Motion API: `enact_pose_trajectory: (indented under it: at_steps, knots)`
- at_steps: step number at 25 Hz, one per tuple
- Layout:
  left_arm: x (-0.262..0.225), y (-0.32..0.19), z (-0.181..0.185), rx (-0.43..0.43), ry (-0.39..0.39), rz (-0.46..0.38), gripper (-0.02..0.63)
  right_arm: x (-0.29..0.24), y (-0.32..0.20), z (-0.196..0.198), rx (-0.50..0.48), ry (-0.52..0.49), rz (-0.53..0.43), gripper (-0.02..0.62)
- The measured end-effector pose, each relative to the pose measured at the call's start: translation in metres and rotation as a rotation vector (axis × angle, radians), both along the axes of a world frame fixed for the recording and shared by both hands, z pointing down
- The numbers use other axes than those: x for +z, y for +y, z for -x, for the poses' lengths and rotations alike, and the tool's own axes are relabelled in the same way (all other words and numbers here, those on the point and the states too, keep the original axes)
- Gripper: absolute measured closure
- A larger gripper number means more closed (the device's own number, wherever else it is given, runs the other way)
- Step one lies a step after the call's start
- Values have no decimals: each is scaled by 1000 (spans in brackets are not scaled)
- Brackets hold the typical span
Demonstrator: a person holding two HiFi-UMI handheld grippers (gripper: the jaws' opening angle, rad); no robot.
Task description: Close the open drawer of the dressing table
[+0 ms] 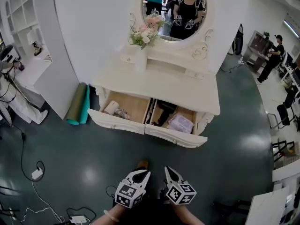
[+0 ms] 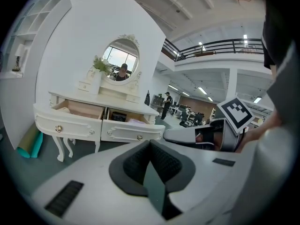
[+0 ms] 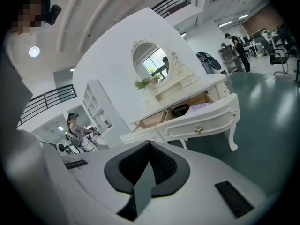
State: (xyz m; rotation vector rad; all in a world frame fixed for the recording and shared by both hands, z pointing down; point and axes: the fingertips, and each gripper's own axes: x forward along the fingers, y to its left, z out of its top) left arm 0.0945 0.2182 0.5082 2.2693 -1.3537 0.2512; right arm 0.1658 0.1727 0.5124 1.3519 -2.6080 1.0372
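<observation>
Two drawers of the dressing table (image 1: 159, 86) are pulled out, side by side under the top. As you face it, the left drawer (image 1: 117, 122) holds a white roll and some small clutter. The right drawer (image 1: 176, 138) holds a dark item at the back and a pale lilac packet (image 1: 180, 123). Both drawer fronts stick out well past the table edge, and the right one sits a bit further toward you.

Your grippers are nowhere near them. Your left gripper (image 1: 142, 174) and right gripper (image 1: 169, 171) hang low, close to your body and just beside each other, with their tips aimed at the table across open dark floor. In the left gripper view the jaws are pressed together, with nothing between them. The right gripper view shows the same: tips meeting and empty. Both views have the drawers in sight, well ahead of the jaws.

On the table top, a bunch of flowers (image 1: 144, 34) stands at the left of the oval mirror (image 1: 176, 11). Rolled mats (image 1: 78, 104), green and teal, lean by the table's left leg against the white wall. A white shelf unit (image 1: 23, 13) stands further left. Cables and a power strip (image 1: 77, 218) lie on the floor at your lower left.
</observation>
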Motion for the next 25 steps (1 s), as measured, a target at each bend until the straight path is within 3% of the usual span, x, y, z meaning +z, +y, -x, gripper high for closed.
enact_pose_trajectory:
  at_steps: [25]
  knots:
    - [-28,-212,35,157,-7,-32,592,-28,-189,30,108,82,-75,568]
